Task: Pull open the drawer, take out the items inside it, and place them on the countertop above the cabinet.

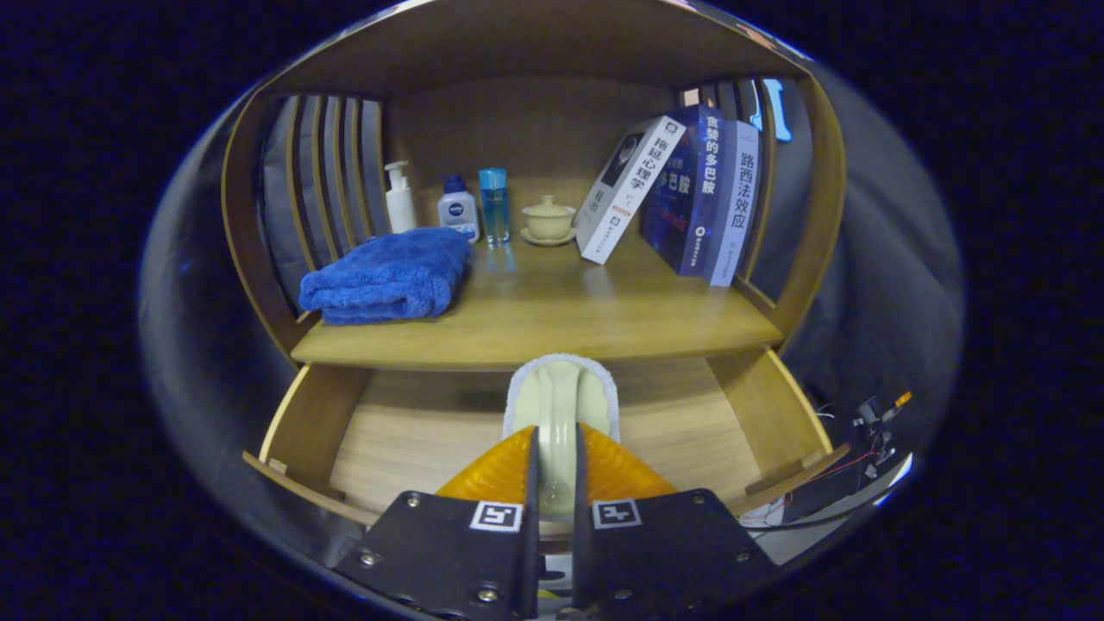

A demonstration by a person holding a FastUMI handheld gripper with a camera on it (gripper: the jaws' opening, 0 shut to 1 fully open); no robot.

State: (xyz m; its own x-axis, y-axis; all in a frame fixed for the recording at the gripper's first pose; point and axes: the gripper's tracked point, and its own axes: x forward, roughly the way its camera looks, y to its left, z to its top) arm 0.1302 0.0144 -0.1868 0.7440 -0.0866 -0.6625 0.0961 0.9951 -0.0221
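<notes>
The wooden drawer (405,431) stands pulled open below the countertop (552,323). My gripper (555,440) hangs over the open drawer, shut on the arched handle of a pale brush (561,388) with a white fuzzy rim. The brush sticks out ahead of the fingers, and its far end reaches the countertop's front edge. The drawer floor on both sides of the brush is bare wood. The part of the drawer under my fingers is hidden.
On the countertop lie a folded blue towel (384,276) at the left, three small bottles (457,209) and a lidded cup on a saucer (548,220) at the back, and three leaning books (690,190) at the right. Slatted side walls enclose the shelf. Loose wires (862,431) lie right of the drawer.
</notes>
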